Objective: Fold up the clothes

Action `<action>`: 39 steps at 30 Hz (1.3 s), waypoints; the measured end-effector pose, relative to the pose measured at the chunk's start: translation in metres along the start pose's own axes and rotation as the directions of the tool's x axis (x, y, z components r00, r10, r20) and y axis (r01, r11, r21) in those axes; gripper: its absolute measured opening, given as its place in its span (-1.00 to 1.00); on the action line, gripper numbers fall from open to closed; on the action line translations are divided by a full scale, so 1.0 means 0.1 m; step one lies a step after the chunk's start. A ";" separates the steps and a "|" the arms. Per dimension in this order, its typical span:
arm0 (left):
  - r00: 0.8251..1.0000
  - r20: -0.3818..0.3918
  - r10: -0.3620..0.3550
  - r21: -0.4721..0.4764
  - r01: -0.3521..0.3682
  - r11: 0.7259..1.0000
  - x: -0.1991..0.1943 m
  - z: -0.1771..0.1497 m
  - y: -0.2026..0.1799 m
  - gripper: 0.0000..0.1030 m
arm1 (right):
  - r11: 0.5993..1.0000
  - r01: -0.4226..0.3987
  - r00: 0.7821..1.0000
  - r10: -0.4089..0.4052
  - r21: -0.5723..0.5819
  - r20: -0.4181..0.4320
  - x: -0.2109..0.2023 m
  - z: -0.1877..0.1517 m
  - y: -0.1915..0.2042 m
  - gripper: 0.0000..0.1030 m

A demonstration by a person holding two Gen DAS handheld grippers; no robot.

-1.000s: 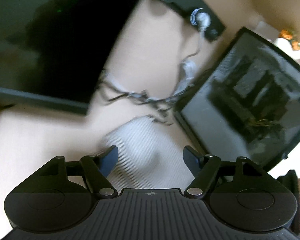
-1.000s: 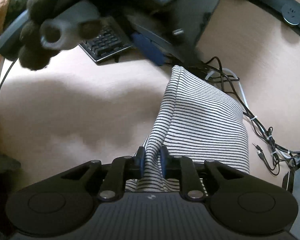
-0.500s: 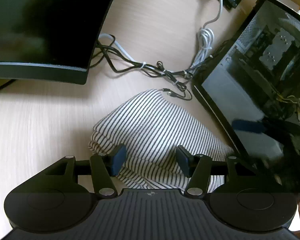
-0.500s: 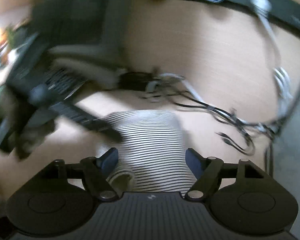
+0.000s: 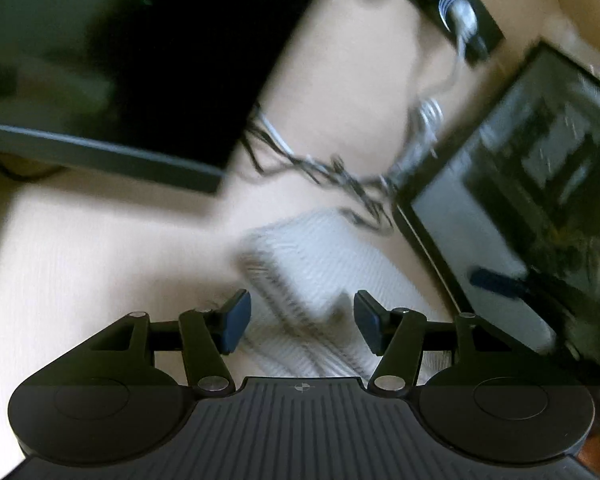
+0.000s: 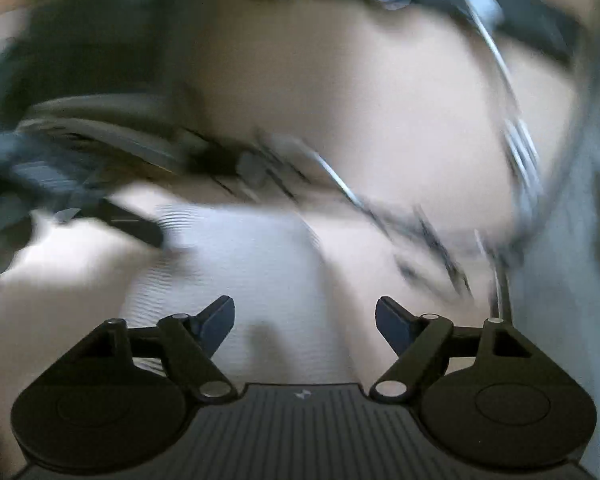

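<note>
Presently, both views are smeared by motion blur, so fine detail cannot be read. The striped garment is seen lying folded on the pale wooden desk, between a dark monitor and a dark glass-sided case, with a tangle of cables just beyond its far edge. The left gripper is held over the near part of the garment with its jaws apart; they have just been opening a little, and no pad is seen pressing on the fabric. The right gripper is likewise found with its jaws spread wide, having just been opening; the garment is seen lying below and ahead of them, not clamped. A power strip is noted at the far edge of the desk. In the right wrist view, the blurred dark shape at the left cannot be identified.
</note>
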State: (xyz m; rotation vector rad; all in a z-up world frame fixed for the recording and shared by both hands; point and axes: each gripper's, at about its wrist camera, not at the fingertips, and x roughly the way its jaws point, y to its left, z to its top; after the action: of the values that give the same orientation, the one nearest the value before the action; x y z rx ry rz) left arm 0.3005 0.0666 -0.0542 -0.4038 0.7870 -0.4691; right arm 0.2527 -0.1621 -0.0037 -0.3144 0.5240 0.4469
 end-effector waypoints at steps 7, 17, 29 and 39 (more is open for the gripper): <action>0.997 0.055 0.062 -0.085 -0.057 0.995 -0.23 0.05 0.25 0.37 | 0.948 -0.125 0.992 0.114 -0.294 -0.054 0.20 -0.27 0.70 0.59; 0.995 0.046 0.086 -0.130 -0.080 0.988 -0.28 0.02 0.38 0.47 | 0.985 -0.146 0.988 0.141 -0.095 -0.063 0.04 -0.09 0.10 -0.58; 0.992 0.100 -0.082 -0.013 0.084 0.996 -0.37 0.18 -0.04 0.45 | 0.920 -0.256 0.963 0.219 -0.298 -0.154 0.11 -0.36 0.79 -0.50; 0.993 -0.083 -0.078 -0.011 0.077 0.997 0.40 -0.02 -0.11 0.23 | 0.938 -0.286 0.958 0.274 -0.198 -0.085 -0.05 -0.15 0.43 -0.31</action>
State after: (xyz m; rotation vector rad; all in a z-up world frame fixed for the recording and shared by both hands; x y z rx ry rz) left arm 0.3205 0.0352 -0.0729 -0.4252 0.8566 -0.5587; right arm 0.2219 -0.1330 -0.0204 -0.4572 0.5809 0.7747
